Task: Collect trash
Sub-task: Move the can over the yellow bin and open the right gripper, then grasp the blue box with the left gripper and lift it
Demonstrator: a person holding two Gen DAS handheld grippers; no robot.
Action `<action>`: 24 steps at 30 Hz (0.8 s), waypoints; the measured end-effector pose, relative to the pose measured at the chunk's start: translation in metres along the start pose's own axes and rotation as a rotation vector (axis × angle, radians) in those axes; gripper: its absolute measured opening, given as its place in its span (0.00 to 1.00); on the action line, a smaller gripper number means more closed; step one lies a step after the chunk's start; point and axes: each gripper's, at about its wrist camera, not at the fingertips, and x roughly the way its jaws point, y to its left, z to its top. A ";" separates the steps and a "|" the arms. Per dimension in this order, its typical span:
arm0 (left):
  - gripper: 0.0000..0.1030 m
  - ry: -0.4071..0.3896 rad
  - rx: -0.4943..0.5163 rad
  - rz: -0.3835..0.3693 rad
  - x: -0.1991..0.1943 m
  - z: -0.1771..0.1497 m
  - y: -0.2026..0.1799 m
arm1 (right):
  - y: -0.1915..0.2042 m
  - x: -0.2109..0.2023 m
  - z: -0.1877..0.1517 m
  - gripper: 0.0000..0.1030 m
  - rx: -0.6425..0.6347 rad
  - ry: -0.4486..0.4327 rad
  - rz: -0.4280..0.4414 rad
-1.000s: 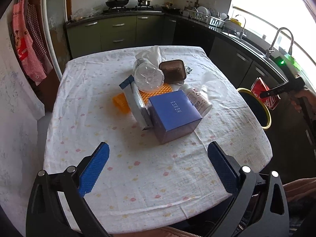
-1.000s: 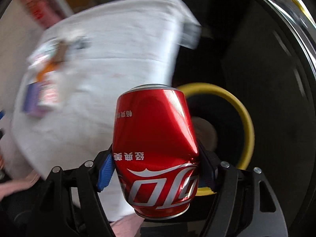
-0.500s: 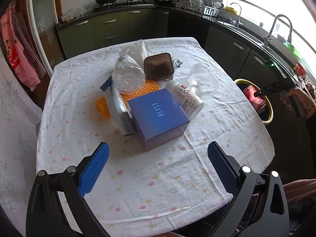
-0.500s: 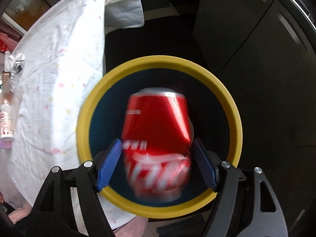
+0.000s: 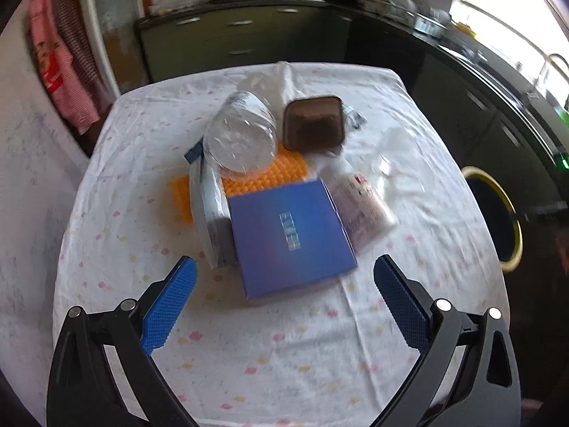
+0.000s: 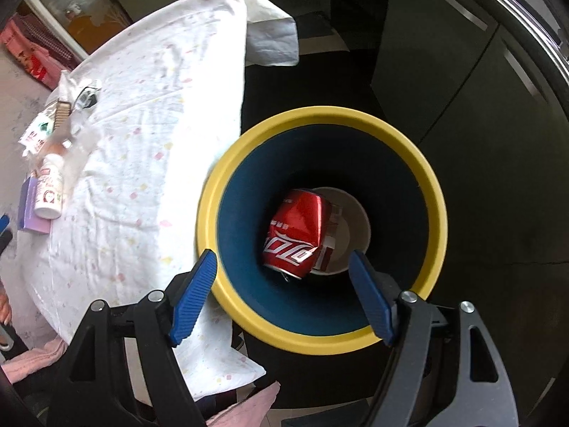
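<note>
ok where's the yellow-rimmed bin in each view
Left wrist: the yellow-rimmed bin sits at the far right edge, beside the table, partly cut off.
Right wrist: it fills the centre, seen from above, the red can inside.
Shared landmark: the white bottle on the table.

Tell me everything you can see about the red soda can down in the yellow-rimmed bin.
The red soda can looks like thin metal, with white script and small white characters on its side. Its wall is dented. It lies tilted at the bottom of the yellow-rimmed bin, whose inner wall is dark blue, leaning on a pale paper cup. Nothing grips it: the right gripper is above the bin, open and empty.
</note>
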 end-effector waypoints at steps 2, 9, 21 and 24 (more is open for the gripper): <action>0.95 -0.004 -0.007 0.044 0.006 0.003 -0.005 | 0.001 -0.002 -0.001 0.70 -0.007 -0.001 0.010; 0.95 0.019 -0.084 0.087 0.023 0.008 -0.011 | 0.007 -0.007 -0.010 0.70 -0.043 -0.006 0.054; 0.87 0.034 -0.108 0.160 0.047 0.003 -0.021 | 0.003 0.004 -0.014 0.70 -0.054 -0.008 0.093; 0.76 0.046 -0.103 0.174 0.052 0.002 -0.022 | 0.001 0.007 -0.014 0.70 -0.050 -0.005 0.097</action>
